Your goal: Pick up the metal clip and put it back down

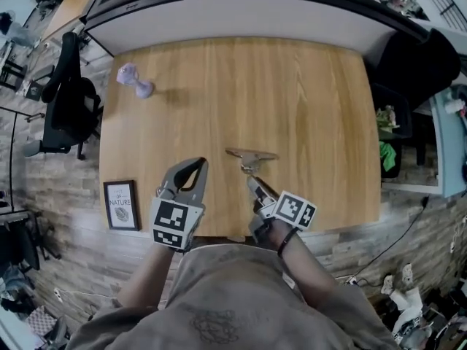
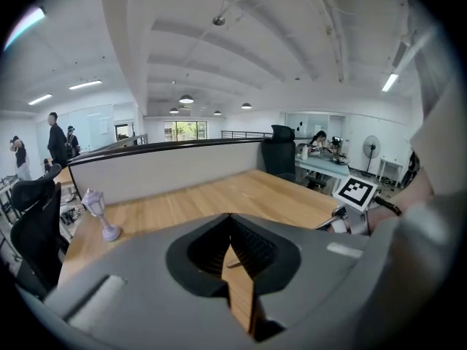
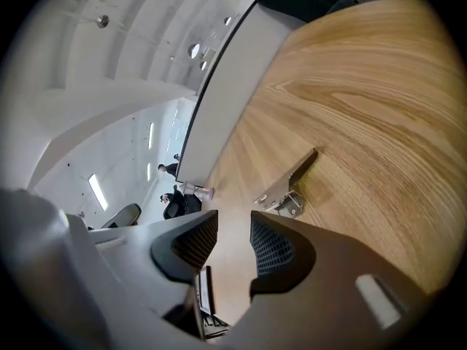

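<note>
The shiny metal clip (image 1: 250,155), flat-levered over a small folded base, lies on the pale wood-grain counter (image 1: 306,86) just beyond the right tool (image 1: 252,182). That tool's ribbed dark pads (image 3: 271,245) stand apart, gripping nothing. The grey left tool (image 1: 201,162) is clenched tip to tip, empty.

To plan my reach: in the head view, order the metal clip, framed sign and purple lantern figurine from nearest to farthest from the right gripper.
1. Metal clip, just ahead of the right gripper.
2. Framed sign, near left edge.
3. Purple lantern figurine, far left corner.
</note>
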A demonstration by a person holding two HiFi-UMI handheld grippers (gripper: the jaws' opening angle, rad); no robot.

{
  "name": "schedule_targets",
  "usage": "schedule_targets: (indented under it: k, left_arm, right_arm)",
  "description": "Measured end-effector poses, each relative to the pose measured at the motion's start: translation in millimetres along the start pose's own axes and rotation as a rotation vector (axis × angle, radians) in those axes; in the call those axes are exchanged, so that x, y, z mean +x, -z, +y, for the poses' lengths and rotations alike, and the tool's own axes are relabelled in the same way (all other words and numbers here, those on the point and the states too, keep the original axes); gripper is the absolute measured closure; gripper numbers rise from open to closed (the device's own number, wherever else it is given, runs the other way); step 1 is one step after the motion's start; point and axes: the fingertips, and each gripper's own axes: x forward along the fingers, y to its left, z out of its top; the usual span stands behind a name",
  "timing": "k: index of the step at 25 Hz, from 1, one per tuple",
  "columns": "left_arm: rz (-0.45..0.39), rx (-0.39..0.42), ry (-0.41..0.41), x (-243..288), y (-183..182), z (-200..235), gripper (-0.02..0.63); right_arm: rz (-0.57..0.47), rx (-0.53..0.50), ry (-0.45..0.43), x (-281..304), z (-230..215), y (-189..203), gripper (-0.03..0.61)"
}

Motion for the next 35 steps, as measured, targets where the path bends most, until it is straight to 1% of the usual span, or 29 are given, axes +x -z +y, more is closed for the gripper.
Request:
schedule_targets:
  k: [5, 8, 12, 15, 20, 23, 25, 26, 28, 31, 35]
  left_arm:
    - [0.029, -0.044, -0.047, 5.8, 12.3, -0.2, 0.614]
    - [0.053, -0.068, -0.070, 6.0, 25.1, -0.9, 0.614]
    - [0.082, -0.096, -0.090, 7.8, 40.9, 0.3, 0.614]
    - [0.100, -0.110, -0.100, 8.5, 49.6, 2.2, 0.614]
    - [0.121, -0.134, -0.107, 6.6, 60.5, 4.6, 0.614]
    - [0.123, -0.144, -0.104, 7.6, 63.2, 5.7, 0.614]
    - [0.123, -0.147, -0.097, 6.4, 63.7, 4.5, 0.614]
    - [0.124, -0.145, -0.095, 5.4, 64.2, 4.4, 0.614]
    - [0.126, -0.142, -0.093, 3.1, 65.1, 5.7, 0.614]
    - [0.122, -0.147, -0.097, -0.7, 62.9, 7.9, 0.614]
    - [0.101, -0.148, -0.103, -8.3, 56.3, 8.9, 0.614]
  right_arm:
    - [0.041, 0.101, 0.018, 17.5, -27.7, -5.6, 0.457]
    - [0.068, 0.202, 0.021, 29.0, -44.8, -1.6, 0.457]
    - [0.069, 0.282, 0.016, 43.5, -61.0, -3.0, 0.457]
    - [0.058, 0.316, 0.013, 52.8, -68.2, -7.7, 0.457]
    - [0.046, 0.351, 0.051, 61.7, -78.8, -8.3, 0.459]
    - [0.029, 0.381, 0.042, 69.1, -80.4, -10.3, 0.464]
    - [0.019, 0.397, 0.022, 71.8, -78.3, -12.2, 0.495]
    - [0.011, 0.410, 0.011, 72.7, -77.1, -13.5, 0.525]
    - [-0.010, 0.451, 0.001, 73.6, -76.1, -15.3, 0.536]
    - [-0.026, 0.505, 0.015, 68.3, -72.7, -15.8, 0.553]
    - [-0.024, 0.498, -0.003, 61.9, -59.8, -16.2, 0.560]
